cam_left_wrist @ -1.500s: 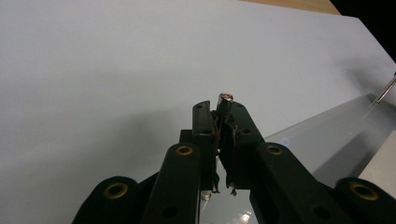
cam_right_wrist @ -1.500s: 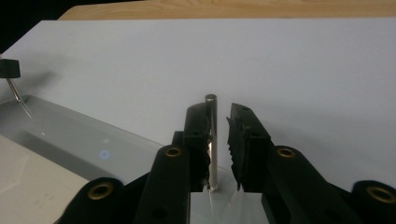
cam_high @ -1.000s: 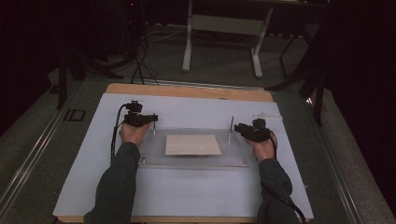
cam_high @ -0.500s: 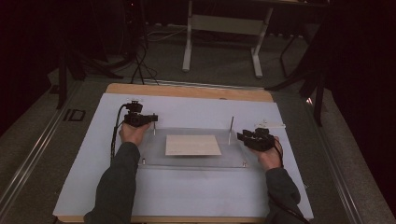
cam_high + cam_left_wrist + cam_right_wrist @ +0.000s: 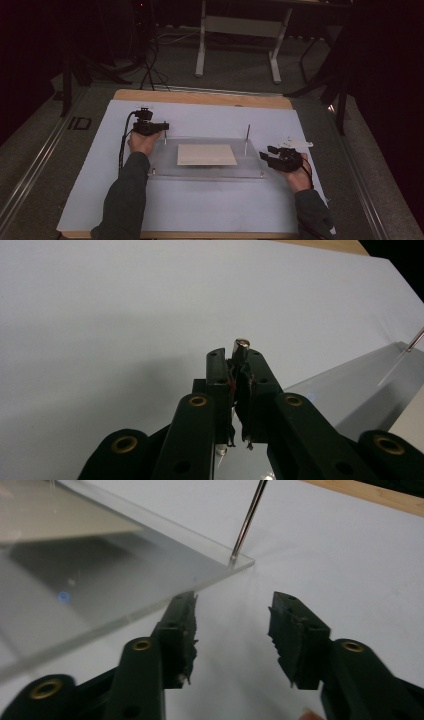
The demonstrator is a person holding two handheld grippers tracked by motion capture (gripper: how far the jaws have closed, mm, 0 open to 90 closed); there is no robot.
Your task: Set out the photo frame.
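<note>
A clear acrylic plate [image 5: 165, 162] lies on the white table cover, with a beige sheet [image 5: 206, 154] on its middle. Thin metal rods stand at its far corners. My left gripper [image 5: 164, 127] is at the far-left corner, shut on the top of the short metal rod [image 5: 241, 346] there. My right gripper [image 5: 266, 154] hovers off the plate's right edge, and its jaws have just been opening. In the right gripper view the right gripper [image 5: 232, 611] stands open with nothing between the pads. The far-right rod [image 5: 247, 522] rises from the plate corner [image 5: 240, 564] ahead of it.
A small white piece [image 5: 296, 143] lies on the cover just beyond my right hand. The wooden table edge [image 5: 200, 97] runs along the far side. A metal stand [image 5: 240, 30] and cables are on the floor behind the table.
My right gripper has drawn back from the far-right rod toward the near right, and its jaws have spread apart. The left hand and gripper have stayed put.
</note>
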